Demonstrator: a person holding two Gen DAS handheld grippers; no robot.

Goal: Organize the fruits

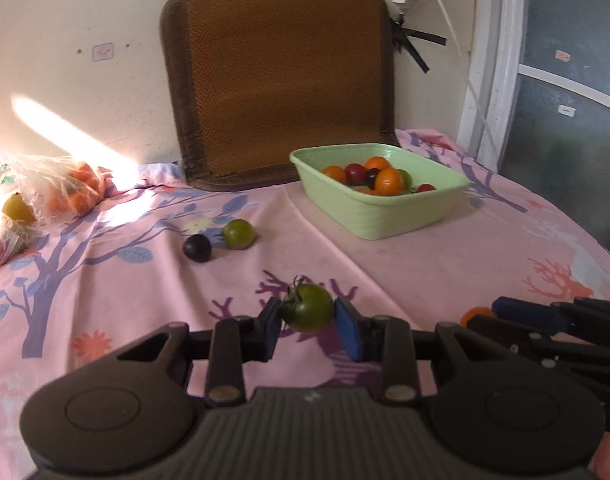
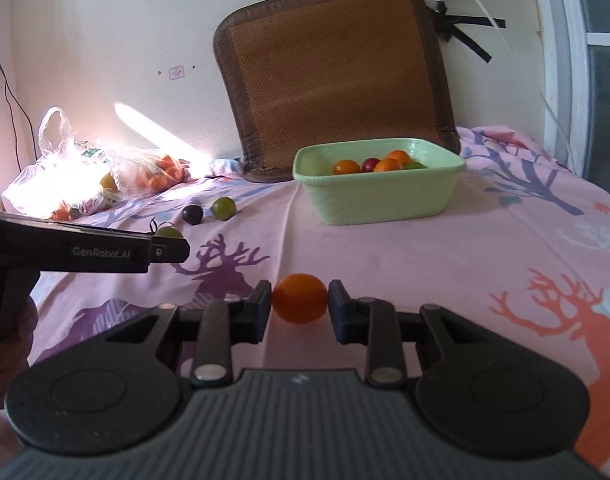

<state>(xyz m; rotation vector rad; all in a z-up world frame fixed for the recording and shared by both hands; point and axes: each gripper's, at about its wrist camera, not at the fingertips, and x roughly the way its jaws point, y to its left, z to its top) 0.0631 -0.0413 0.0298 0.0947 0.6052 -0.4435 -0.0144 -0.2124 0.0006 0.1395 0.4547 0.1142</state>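
Green, smooth round tomato (image 1: 309, 307) pinched in my left gripper (image 1: 309, 322), glossy orange tomato (image 2: 300, 298) clamped in my right gripper (image 2: 300, 305), ribbed mint plastic basin (image 2: 379, 200) at frame centre.

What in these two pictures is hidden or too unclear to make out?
- Green basket, right wrist view: its near wall hides the lower fruit.
- Plastic bag, left wrist view: sun glare and crinkled film blur the contents; the frame edge cuts it off.
- Right hand-held gripper, left wrist view: its fingers cover most of the orange fruit.
- Green tomato, right wrist view: mostly behind the left hand-held gripper's finger.
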